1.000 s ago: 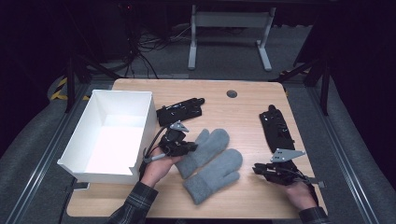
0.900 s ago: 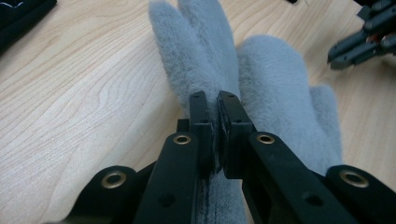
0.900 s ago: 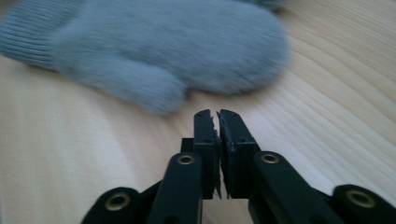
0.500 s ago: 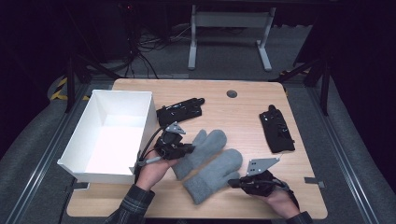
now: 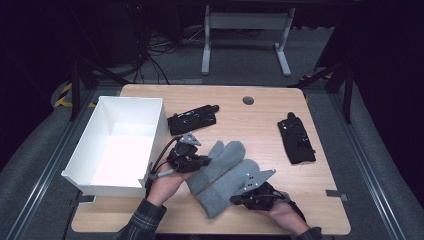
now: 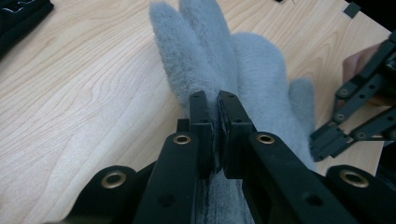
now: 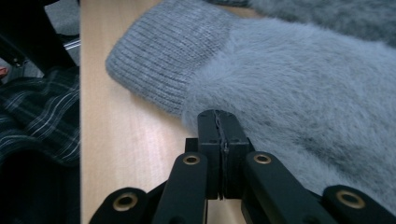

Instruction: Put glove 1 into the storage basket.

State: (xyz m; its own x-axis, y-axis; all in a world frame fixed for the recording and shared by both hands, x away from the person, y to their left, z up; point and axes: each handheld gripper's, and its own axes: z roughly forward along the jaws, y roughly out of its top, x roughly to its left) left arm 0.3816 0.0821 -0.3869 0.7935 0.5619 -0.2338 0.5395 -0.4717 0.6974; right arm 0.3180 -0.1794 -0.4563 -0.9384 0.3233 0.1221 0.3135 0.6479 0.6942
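Two fuzzy grey mittens lie overlapped at the table's middle, the upper mitten (image 5: 227, 152) partly over the lower mitten (image 5: 222, 190). My left gripper (image 5: 202, 161) is shut on the upper mitten's left edge, and the left gripper view shows grey fabric (image 6: 196, 51) pinched between the jaws of my left gripper (image 6: 217, 100). My right gripper (image 5: 237, 199) is at the lower mitten's right edge. In the right gripper view its jaws (image 7: 219, 116) are shut, tips against the fluff (image 7: 299, 84) just past the ribbed cuff (image 7: 163, 60). I cannot tell whether any fibres are caught.
An open white box (image 5: 161, 125) stands at the table's left. A black glove (image 5: 192, 119) lies behind the mittens and another black glove (image 5: 296, 137) at the right. A plaid sleeve (image 7: 37, 116) is near the front edge.
The right hand has moved left along the front of the table, from the right side to the lower mitten's edge. The left gripper and the mittens have stayed put.
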